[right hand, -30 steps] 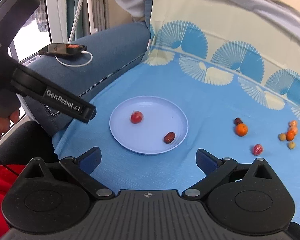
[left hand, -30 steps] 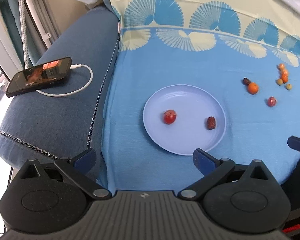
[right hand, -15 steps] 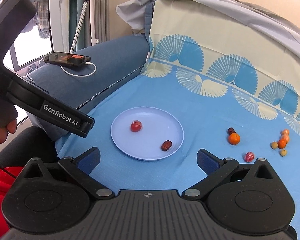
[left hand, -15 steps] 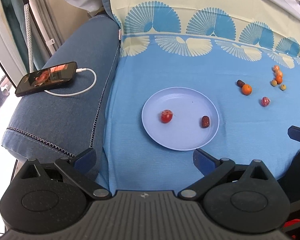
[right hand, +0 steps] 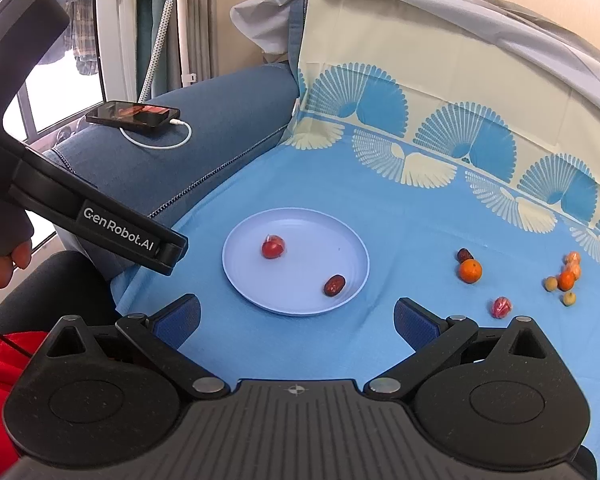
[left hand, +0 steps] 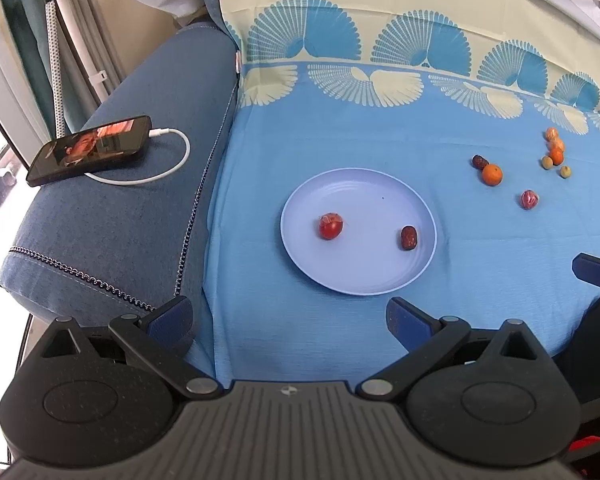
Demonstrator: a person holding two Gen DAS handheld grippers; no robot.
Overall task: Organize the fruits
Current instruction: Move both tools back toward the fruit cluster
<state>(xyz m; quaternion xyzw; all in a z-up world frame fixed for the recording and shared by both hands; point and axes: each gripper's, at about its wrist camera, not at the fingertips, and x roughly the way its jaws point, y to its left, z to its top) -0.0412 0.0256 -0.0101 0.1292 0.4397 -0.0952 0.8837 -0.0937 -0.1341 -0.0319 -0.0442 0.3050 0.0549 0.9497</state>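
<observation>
A pale blue plate (left hand: pixel 364 276) (right hand: pixel 300 300) lies on the blue cloth and holds a red tomato (left hand: pixel 331 226) (right hand: pixel 273 247) and a brown date (left hand: pixel 408 237) (right hand: pixel 334 284). To its right on the cloth lie an orange (left hand: pixel 492 174) (right hand: pixel 470 271), a dark date (left hand: pixel 479 161) (right hand: pixel 464 255), a red fruit (left hand: pixel 529 199) (right hand: pixel 501 307) and several small orange and tan fruits (left hand: pixel 555 155) (right hand: pixel 566 280). My left gripper (left hand: pixel 290 318) is open and empty, held back short of the plate. My right gripper (right hand: pixel 296 320) is open and empty, also short of the plate.
A phone (left hand: pixel 90 149) (right hand: pixel 133 113) on a white charging cable rests on the blue sofa arm (left hand: pixel 112 220) at the left. The patterned backrest (right hand: pixel 440 92) rises behind the cloth. The left gripper's body (right hand: pixel 100 220) crosses the left of the right wrist view.
Both grippers have drawn back and up from the plate, so the plate and fruits look smaller and farther. Nothing on the cloth has moved.
</observation>
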